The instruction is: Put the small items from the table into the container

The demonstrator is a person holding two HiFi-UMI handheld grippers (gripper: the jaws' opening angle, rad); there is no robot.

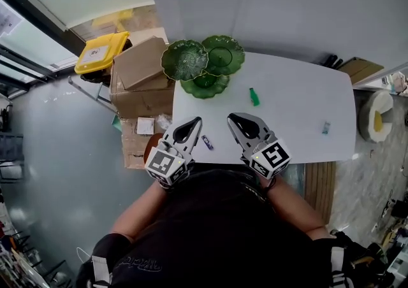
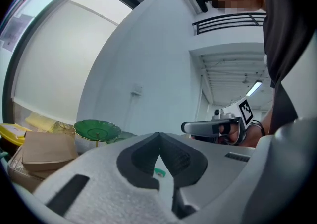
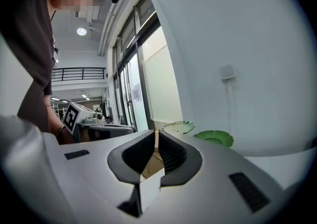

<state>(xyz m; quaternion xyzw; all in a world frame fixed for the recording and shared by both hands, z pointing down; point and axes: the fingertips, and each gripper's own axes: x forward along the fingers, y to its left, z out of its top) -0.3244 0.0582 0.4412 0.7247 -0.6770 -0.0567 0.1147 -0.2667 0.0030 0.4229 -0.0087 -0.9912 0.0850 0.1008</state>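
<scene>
On the white table lie three small items: a green one in the middle, a blue-purple one at the near edge and a teal one to the right. Three green leaf-shaped dishes stand stacked at the far left corner. My left gripper hovers shut and empty over the near edge, just left of the blue-purple item. My right gripper is beside it, also shut and empty. In the left gripper view the green item shows past the closed jaws of the left gripper.
Cardboard boxes and a yellow bin stand on the floor left of the table. A round white object and a wooden piece are to the right. A pale wall runs behind the table.
</scene>
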